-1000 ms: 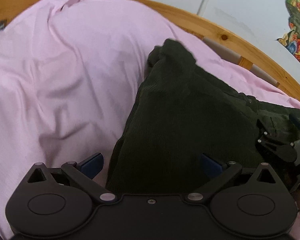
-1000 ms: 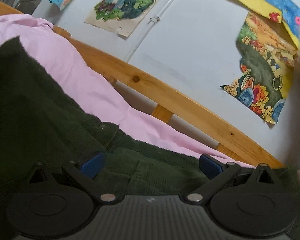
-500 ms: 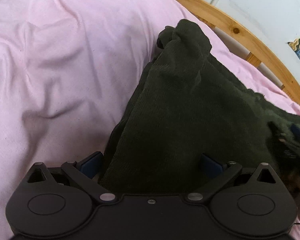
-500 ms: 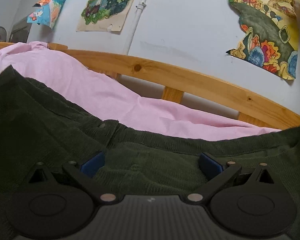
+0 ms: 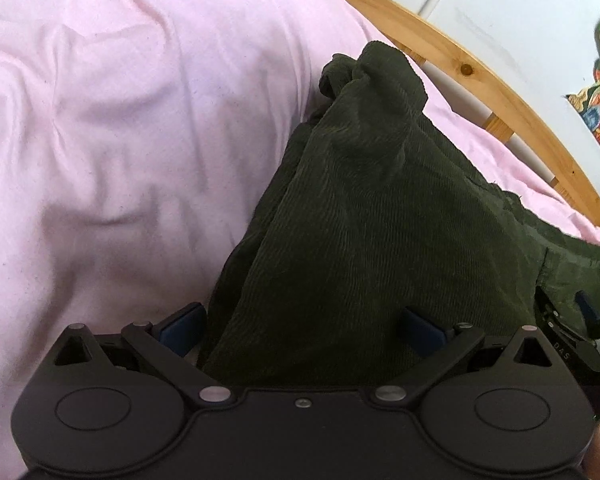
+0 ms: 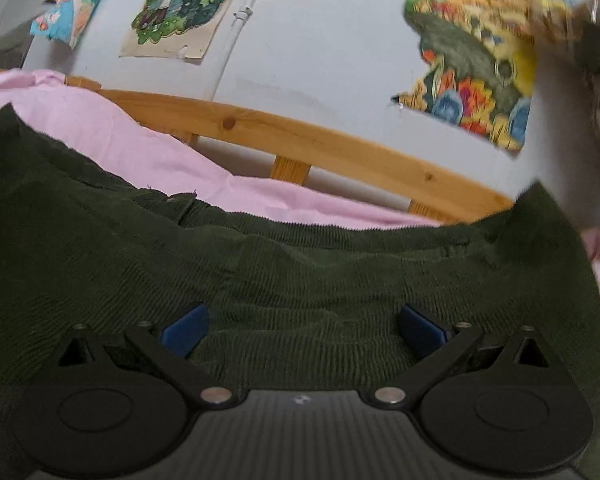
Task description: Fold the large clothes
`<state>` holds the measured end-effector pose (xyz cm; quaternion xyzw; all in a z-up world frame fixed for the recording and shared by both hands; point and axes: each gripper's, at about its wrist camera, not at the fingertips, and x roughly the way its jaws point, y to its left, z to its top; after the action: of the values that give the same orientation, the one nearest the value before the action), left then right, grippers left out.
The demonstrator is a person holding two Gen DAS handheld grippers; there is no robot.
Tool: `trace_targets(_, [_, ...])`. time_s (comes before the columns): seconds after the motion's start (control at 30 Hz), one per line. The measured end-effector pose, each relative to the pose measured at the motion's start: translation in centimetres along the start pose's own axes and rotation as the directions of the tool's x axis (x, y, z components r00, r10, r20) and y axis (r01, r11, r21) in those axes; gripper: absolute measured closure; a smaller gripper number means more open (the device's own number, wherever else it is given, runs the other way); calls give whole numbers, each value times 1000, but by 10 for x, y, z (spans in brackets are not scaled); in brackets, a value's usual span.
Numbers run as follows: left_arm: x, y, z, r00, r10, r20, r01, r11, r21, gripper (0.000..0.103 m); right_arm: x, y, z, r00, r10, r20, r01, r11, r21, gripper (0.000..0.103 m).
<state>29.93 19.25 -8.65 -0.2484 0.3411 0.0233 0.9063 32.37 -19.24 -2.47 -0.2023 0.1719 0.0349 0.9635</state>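
Item: dark green corduroy garment on pink sheet — both my grippers spread wide, gripping nothing; mid-fold, next pinch an edge.

From my left gripper, open pink bedsheet spreads wide to the left, wrinkled but bare, giving me free passage that way. Ahead and to the right, the dark green corduroy garment fills the gap between my spread jaws and rises in a bunched peak that blocks the forward path. Beyond it, the wooden bed rail closes off the far edge. My right gripper, jaws also wide, sits over the same cloth; a strip of sheet is free past it before the rail and wall.
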Motion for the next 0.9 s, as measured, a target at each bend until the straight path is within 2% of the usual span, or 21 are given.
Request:
trace_targets(0.1, [-6, 6, 1, 1000, -4, 0, 4, 1000, -30, 6, -1, -4, -1, 1000, 13, 2, -13, 1000, 19, 0])
trace_targets(0.2, [-11, 3, -2, 1000, 29, 7, -29, 1000, 0, 11, -3, -1, -1, 1000, -1, 8, 1, 1000, 5, 0])
trace_targets(0.3, [-18, -20, -12, 996, 60, 59, -68, 989, 132, 36, -2, -1, -1, 1000, -3, 11, 3, 1000, 4, 0])
trace_targets(0.33, [-21, -30, -17, 994, 79, 82, -94, 977, 193, 45, -2, 0, -1, 1000, -3, 12, 3, 1000, 4, 0])
trace_targets(0.43, [-27, -62, -32, 980, 147, 135, -187, 914, 359, 55, -2, 0, -1, 1000, -5, 13, 5, 1000, 2, 0])
trace_targets(0.5, [-32, -72, -36, 976, 147, 160, -200, 895, 398, 55, -3, 1, -1, 1000, -8, 15, 8, 1000, -1, 0])
trace_targets(0.7, [-45, -82, -36, 977, 109, 184, -179, 886, 428, 57, -3, 3, -1, 1000, -16, 22, 17, 1000, -7, 0])
trace_targets(0.77, [-41, -84, -35, 977, 125, 171, -189, 879, 437, 49, -3, 4, -1, 1000, -18, 23, 18, 1000, -8, 0])
trace_targets(0.83, [-30, -79, -31, 982, 143, 125, -182, 898, 400, 32, -3, 4, -1, 1000, -18, 24, 18, 1000, -8, 0])
trace_targets(0.9, [-21, -61, -26, 986, 152, 72, -166, 938, 303, 26, -3, 4, -1, 999, -19, 26, 19, 1000, -10, 0])
